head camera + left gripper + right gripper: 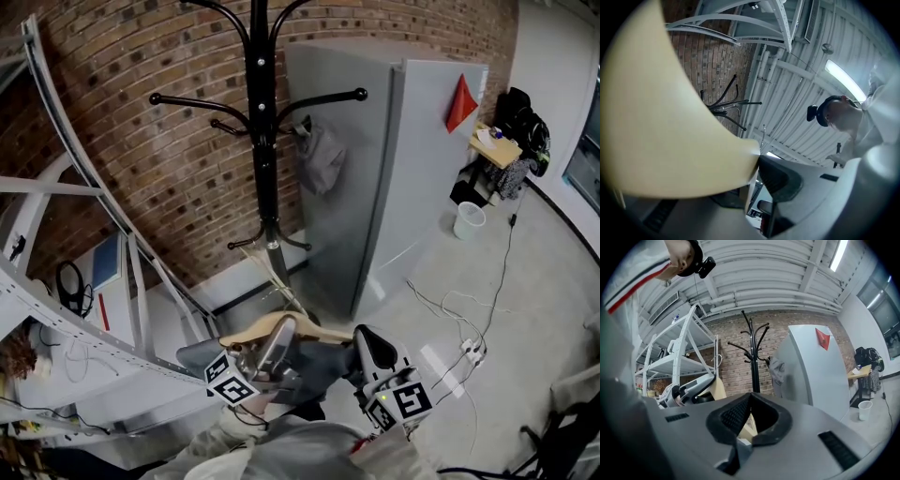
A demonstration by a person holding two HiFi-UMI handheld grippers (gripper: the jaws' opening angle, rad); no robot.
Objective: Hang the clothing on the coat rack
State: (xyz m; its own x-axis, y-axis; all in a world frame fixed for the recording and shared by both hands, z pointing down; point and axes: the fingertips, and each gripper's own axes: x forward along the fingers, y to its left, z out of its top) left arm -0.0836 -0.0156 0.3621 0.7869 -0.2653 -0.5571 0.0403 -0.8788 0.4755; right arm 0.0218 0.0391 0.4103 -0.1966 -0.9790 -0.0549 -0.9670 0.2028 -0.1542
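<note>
My left gripper (757, 161) is clamped on the wooden hanger (661, 122). Its pale wood fills most of the left gripper view, and one black pad presses against its edge. In the head view the left gripper (272, 342) sits low and close to me, on the left half of the hanger (258, 330).

The hanger's long axis runs left to right between my two grippers. It lies roughly level, with its arch bowed toward the coat rack (263, 141). Dark grey clothing (319, 366) is bunched beneath it between the grippers.

My right gripper (749, 401) has its pad tips together. A sliver of the hanger's wood (747, 426) shows in the gap just behind them, so I read it as closed on the hanger's right end. In the head view this gripper (367, 342) is at that end, and the right gripper view shows my left gripper (686, 391) off to the left.

The black coat rack stands upright ahead of me against the brick wall (141, 169), well apart from the hanger. A grey garment (321, 157) hangs from one of its right-hand hooks, just beside the grey cabinet (412, 159).
</note>
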